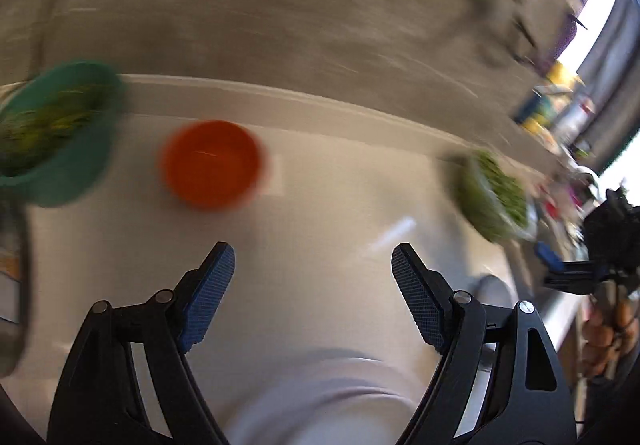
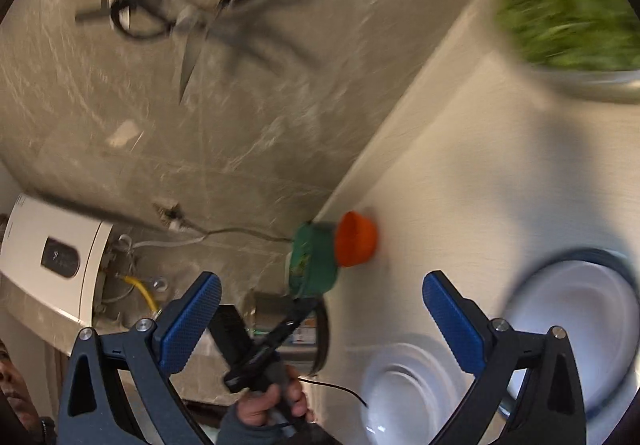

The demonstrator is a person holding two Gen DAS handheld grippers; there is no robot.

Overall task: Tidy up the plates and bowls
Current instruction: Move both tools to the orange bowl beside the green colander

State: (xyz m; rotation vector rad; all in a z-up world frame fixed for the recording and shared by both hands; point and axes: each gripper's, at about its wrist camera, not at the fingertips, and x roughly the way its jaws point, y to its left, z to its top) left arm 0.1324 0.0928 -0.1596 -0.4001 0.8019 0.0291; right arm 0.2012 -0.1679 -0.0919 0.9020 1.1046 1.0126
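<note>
In the left wrist view my left gripper [image 1: 313, 259] stands open over the white counter [image 1: 340, 205] with nothing between its fingers. Beyond it sit an orange bowl [image 1: 212, 163] and, further left, a green bowl [image 1: 52, 133] holding greens. A pale rounded shape [image 1: 328, 401], blurred, lies under the gripper at the bottom edge. In the right wrist view my right gripper [image 2: 320, 281] is wide open and empty. A white bowl [image 2: 404, 385] and a blue-rimmed white plate [image 2: 580, 325] lie beside its right finger. The green bowl [image 2: 314, 261] and orange bowl [image 2: 356, 239] sit far off.
A metal bowl of greens [image 2: 568, 5] stands on the counter, seen too in the left wrist view as the bowl of greens [image 1: 494, 193]. Scissors [image 2: 200, 37] hang on the marbled wall. A white wall appliance [image 2: 52, 257] is at the left. A hand [image 2: 272, 401] grips the other gripper's handle.
</note>
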